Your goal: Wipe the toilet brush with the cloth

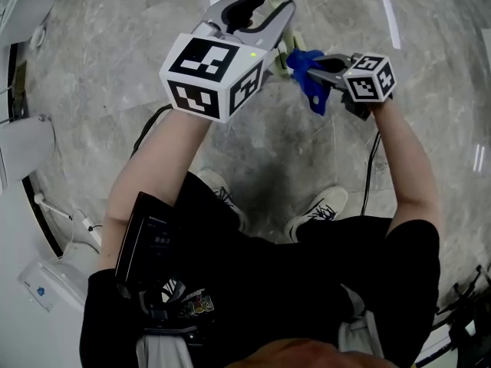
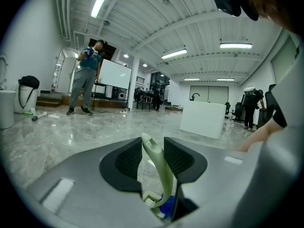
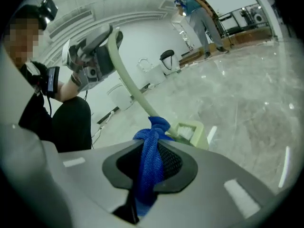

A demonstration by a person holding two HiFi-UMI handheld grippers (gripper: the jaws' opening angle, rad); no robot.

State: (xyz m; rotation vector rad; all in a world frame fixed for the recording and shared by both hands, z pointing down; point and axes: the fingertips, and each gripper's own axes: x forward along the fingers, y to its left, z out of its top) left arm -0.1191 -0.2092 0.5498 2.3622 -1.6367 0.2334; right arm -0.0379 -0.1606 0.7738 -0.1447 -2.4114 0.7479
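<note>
Head view, biggest stuff first: grey marble floor [image 1: 107, 44] is seen under everything, and the left gripper [image 1: 261, 2] is held up over it, jaws clamped on the top end of the pale green toilet brush [image 3: 129, 72] handle. Just beside it, the right gripper [image 1: 318, 67] is seen with jaws pinched on the blue cloth [image 3: 151, 160], which is bunched against the handle right above the brush head.

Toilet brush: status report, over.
Left tool shut on toilet brush handle. Right tool shut on cloth, cloth against handle near head. No obstruction seen.
</note>
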